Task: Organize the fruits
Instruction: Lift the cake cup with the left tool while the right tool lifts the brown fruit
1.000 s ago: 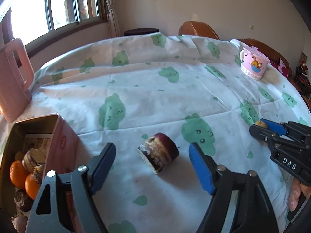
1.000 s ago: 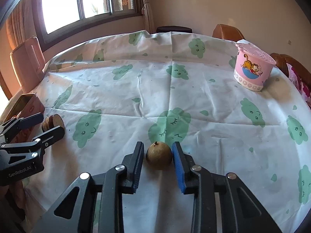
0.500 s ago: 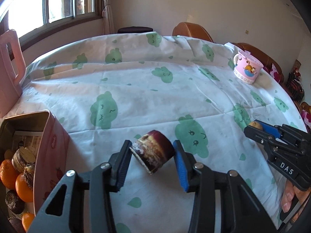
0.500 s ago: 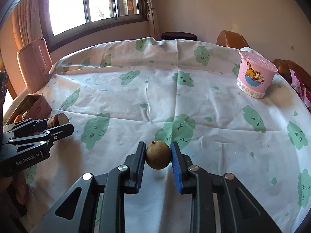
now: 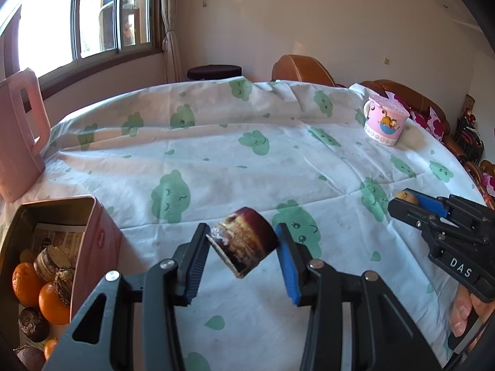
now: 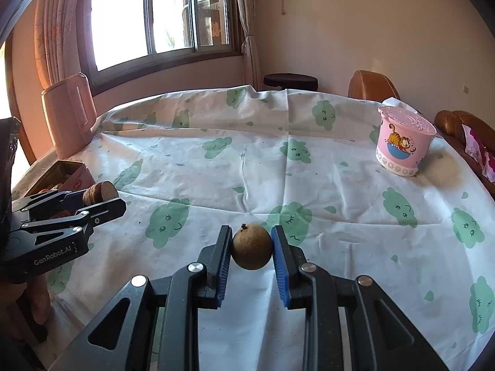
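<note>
Your left tongs (image 5: 244, 249), having just closed, clamp a dark cut fruit chunk (image 5: 244, 241) above the bench (image 5: 216, 160), right of the fruit-filled pink tin (image 5: 92, 244). Your right tongs (image 6: 251, 247) stay pinched on a small brown round fruit (image 6: 252, 246).
</note>
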Tool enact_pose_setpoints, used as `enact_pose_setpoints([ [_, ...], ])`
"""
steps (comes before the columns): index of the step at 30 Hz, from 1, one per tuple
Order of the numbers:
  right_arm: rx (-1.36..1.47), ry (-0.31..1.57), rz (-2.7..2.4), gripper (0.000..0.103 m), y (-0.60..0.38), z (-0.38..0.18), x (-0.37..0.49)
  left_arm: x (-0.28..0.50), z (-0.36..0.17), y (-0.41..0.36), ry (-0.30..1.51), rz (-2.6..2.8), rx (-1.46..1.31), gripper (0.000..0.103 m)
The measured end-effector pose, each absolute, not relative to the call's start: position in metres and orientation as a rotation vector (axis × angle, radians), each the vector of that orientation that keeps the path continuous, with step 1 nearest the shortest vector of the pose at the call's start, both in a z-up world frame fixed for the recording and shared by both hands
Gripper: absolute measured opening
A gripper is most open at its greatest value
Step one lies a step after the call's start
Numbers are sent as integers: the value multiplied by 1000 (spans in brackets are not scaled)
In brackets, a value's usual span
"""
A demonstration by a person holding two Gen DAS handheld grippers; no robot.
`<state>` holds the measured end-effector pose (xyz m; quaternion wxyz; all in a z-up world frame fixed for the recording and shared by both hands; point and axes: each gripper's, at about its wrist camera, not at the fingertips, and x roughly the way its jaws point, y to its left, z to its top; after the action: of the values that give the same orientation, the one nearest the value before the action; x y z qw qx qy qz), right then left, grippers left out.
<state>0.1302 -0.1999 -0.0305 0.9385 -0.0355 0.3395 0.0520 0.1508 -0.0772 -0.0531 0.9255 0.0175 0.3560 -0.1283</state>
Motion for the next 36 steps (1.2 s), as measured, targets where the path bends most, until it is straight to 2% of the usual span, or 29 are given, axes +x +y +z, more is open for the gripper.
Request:
enact_pose_setpoints([
  [36,-95,517,116,28,-197,-13,102,124,-34,-71,550,-221,36,45],
])
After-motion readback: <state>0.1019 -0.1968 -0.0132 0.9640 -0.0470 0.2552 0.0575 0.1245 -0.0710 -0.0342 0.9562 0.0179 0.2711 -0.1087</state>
